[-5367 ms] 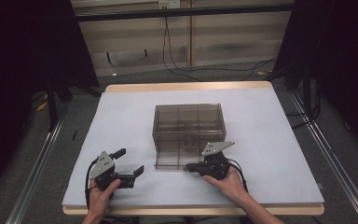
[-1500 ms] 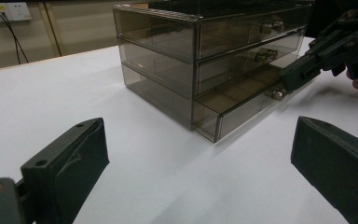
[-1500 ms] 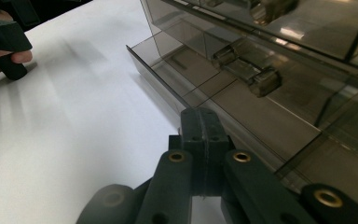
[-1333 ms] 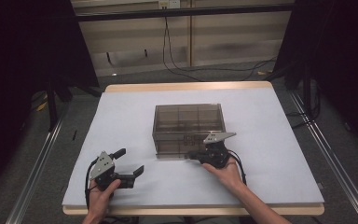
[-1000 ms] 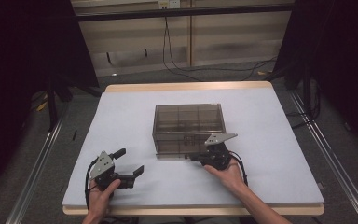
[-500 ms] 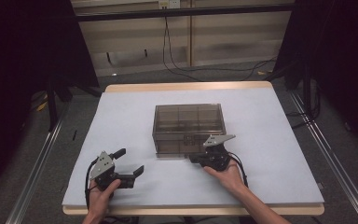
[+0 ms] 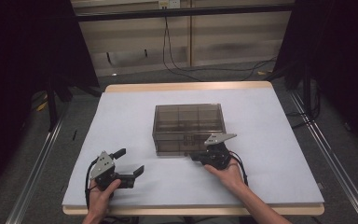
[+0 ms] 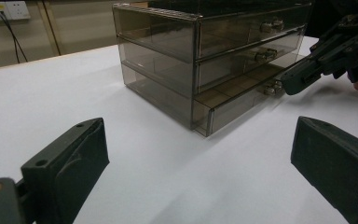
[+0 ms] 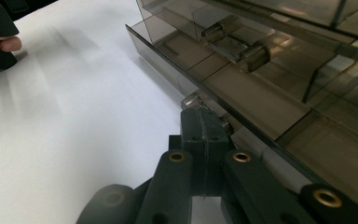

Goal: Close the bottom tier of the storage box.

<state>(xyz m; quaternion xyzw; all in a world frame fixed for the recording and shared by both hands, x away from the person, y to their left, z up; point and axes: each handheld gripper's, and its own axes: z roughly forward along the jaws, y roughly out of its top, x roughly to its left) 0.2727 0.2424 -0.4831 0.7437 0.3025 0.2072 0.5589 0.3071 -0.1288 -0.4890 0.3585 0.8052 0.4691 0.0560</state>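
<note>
While our right gripper (image 9: 204, 122) clamps the bottom drawer's knob (image 8: 274, 87) | drawer (image 8: 235, 100) part-way out of the organizer (image 7: 189, 126) | pull unfinished | left gripper (image 7: 129, 166) gapes empty, near its front-left corner

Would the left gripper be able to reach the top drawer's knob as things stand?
Probably yes: the left gripper is open, only bare table lies before it, and the top drawer's knob faces it unobstructed.
</note>
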